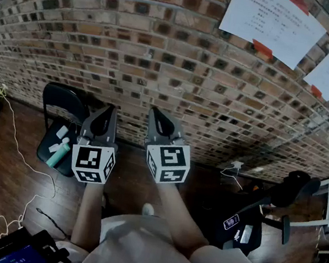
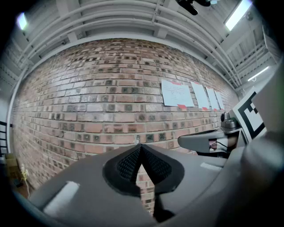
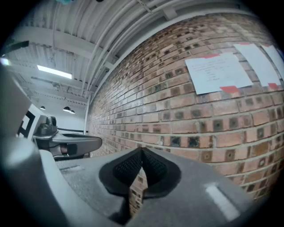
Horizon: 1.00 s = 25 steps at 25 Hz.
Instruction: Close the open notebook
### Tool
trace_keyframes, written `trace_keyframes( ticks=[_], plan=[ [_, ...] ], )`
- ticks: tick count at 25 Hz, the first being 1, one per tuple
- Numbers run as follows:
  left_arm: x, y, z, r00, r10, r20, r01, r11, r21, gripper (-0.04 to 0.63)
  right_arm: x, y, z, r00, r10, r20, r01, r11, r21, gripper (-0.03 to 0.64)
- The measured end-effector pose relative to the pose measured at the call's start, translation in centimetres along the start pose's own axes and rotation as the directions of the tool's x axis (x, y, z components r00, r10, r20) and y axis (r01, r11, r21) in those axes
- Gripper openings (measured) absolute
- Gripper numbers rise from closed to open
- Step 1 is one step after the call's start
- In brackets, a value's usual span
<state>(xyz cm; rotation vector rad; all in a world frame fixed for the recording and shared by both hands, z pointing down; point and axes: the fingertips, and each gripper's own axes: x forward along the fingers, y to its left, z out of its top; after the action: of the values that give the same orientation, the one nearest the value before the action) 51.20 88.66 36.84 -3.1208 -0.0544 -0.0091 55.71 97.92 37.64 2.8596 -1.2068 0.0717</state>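
Observation:
No notebook shows in any view. In the head view both grippers are held up side by side, level, pointing at a brick wall [image 1: 164,53]. My left gripper [image 1: 109,113] has its jaws together at the tip with nothing between them; its own view shows the black pads meeting at the left gripper's tip [image 2: 140,147], and only brick shows beyond them. My right gripper [image 1: 155,114] is also shut and empty, its pads touching at the tip [image 3: 142,151]. Each gripper appears in the other's view: the right gripper [image 2: 208,141] and the left gripper [image 3: 66,142].
White sheets of paper [image 1: 273,21] are taped to the wall at the upper right. A black chair [image 1: 60,124] with bottles on it stands at the left. White cables [image 1: 28,168] lie on the wooden floor. Dark equipment [image 1: 249,222] stands at the right, and a screen [image 1: 15,253] at the lower left.

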Motion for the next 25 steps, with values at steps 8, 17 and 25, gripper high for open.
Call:
trace_keyframes(
  ticks=[8, 17, 25],
  plan=[
    [-7.4, 6.6, -2.4, 0.972, 0.230, -0.041, -0.229, 0.973, 0.013, 0.012, 3.6, 10.7, -2.3, 0.963, 0.268, -0.029, -0.267, 0.963, 0.021, -0.009],
    [-25.6, 21.7, -3.9, 0.750, 0.656, -0.080, -0.658, 0.753, 0.008, 0.014, 6.4, 35.7, -3.0, 0.709, 0.704, -0.048, -0.704, 0.710, 0.001, -0.009],
    [-40.5, 34.5, -2.6, 0.536, 0.843, -0.043, -0.844, 0.536, 0.000, 0.014, 6.2, 56.2, -1.7, 0.469, 0.882, -0.053, -0.883, 0.467, -0.050, -0.009]
  ],
)
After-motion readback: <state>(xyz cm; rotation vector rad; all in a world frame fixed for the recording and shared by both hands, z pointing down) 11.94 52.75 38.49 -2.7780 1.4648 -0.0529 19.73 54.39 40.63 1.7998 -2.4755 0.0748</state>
